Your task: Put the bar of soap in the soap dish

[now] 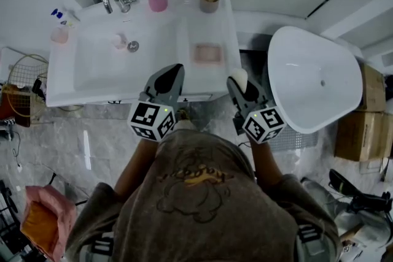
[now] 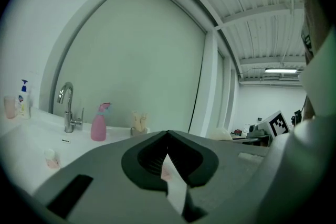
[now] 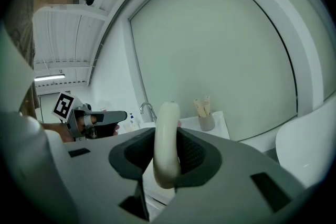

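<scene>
The bar of soap (image 3: 166,152) stands on edge between the jaws of my right gripper (image 1: 241,84); the jaws are clamped on its two broad faces, held apart by the bar's thickness, and the cream end pokes out past the tips; the bar is up in the air near the front right corner of the white tabletop (image 1: 190,15); the soap dish (image 1: 207,53), a pink tray, lies on that tabletop to the right of the sink (image 1: 104,67), just beyond the bar, and looks empty; my left gripper (image 1: 174,75) has its jaws together on nothing; I judge this the carrying step; next I must bring the bar forward and slightly left over the dish, lower it, lay it flat, and only then part the jaws.
</scene>
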{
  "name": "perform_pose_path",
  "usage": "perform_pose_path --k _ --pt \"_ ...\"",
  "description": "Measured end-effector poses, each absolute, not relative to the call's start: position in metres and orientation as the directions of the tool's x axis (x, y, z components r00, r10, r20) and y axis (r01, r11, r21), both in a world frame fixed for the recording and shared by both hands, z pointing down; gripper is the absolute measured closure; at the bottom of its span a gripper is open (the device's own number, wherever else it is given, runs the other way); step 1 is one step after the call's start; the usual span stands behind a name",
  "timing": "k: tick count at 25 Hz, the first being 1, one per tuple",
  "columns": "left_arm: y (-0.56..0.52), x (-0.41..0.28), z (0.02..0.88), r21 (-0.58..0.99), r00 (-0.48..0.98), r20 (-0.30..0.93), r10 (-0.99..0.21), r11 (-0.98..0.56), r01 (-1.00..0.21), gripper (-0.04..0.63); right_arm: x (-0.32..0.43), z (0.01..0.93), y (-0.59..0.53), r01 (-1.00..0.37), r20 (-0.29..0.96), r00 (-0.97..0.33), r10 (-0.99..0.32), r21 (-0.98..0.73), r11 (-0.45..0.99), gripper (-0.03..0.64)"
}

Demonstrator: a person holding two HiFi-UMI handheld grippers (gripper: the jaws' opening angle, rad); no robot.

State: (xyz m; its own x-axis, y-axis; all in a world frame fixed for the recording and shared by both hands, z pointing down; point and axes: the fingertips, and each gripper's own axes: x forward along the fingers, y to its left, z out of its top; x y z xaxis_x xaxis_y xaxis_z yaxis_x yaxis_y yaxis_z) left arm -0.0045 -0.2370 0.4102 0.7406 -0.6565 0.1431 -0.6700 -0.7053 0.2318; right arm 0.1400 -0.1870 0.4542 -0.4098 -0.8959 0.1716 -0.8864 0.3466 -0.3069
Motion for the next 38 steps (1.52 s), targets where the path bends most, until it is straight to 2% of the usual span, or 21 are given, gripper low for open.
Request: perform_pose_path --k 10,20,27,38 --pt "-0.297 0.003 0.411 0.243 0.793 0.150 -0.590 -0.756 -0.608 0.594 0.136 0.447 -0.254 -0.910 0.181 -0.376 -0.909 -0.257 0.325 0.505" --pt "-0.328 0.015 0.416 0.261 0.757 0.161 -0.633 -0.712 -0.652 0.594 0.144 0.461 -0.312 -0.892 0.233 -0.445 -0.865 -0.207 0.403 0.505" --pt "-0.337 0.017 0.417 0.243 0.726 0.166 -0.667 -0.686 -0.686 0.594 0.139 0.503 -0.339 -0.860 0.320 -0.510 -0.799 -0.160 0.485 0.505" --pt "-0.344 0.009 0.425 0.256 0.686 0.183 -0.705 -0.639 -0.725 0.594 0.121 0.583 -0.354 -0.817 0.499 -0.538 -0.680 -0.111 0.565 0.505"
